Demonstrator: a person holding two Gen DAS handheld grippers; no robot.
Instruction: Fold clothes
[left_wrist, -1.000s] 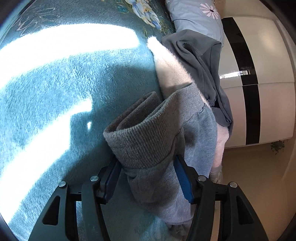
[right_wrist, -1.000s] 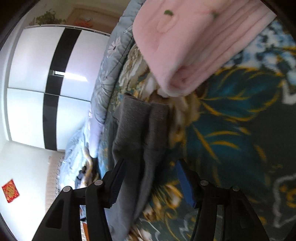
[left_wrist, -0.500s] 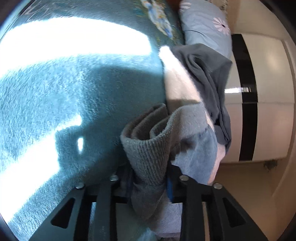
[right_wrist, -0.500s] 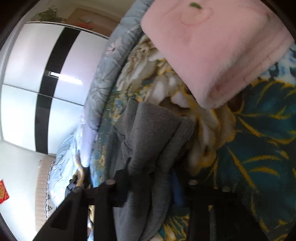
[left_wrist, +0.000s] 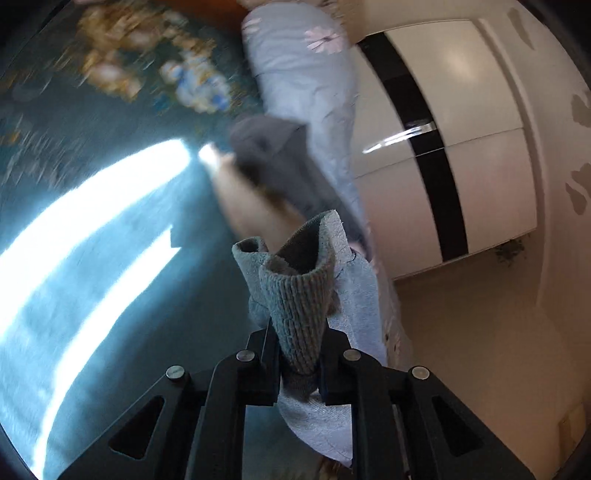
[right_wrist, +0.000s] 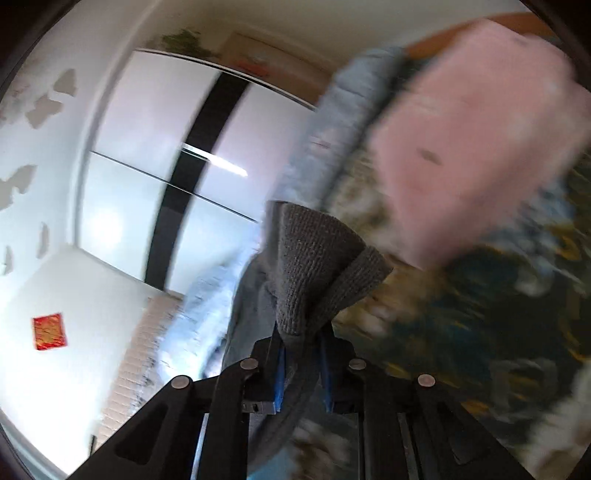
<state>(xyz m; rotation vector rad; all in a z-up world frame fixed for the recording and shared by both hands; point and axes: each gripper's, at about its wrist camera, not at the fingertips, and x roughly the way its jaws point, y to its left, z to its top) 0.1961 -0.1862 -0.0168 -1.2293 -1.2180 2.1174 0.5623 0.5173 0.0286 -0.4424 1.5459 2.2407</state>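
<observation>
My left gripper (left_wrist: 298, 363) is shut on the ribbed hem of a grey sweatshirt (left_wrist: 301, 306), whose body hangs down to the right, lifted off the teal blanket (left_wrist: 110, 266). My right gripper (right_wrist: 302, 363) is shut on another ribbed edge of the same grey sweatshirt (right_wrist: 314, 266), also raised off the bed. Both views are motion-blurred.
A dark grey garment (left_wrist: 273, 155) lies over a pale pink one (left_wrist: 243, 206) further up the bed. A folded pink blanket (right_wrist: 472, 147) lies on the floral bedspread (right_wrist: 498, 295). A light blue pillow (left_wrist: 306, 74) and a white wardrobe (left_wrist: 461, 155) stand beyond.
Both grippers closed on the sweatshirt's ribbed edges and have lifted it off the bed; both cameras tilted up towards the wardrobe.
</observation>
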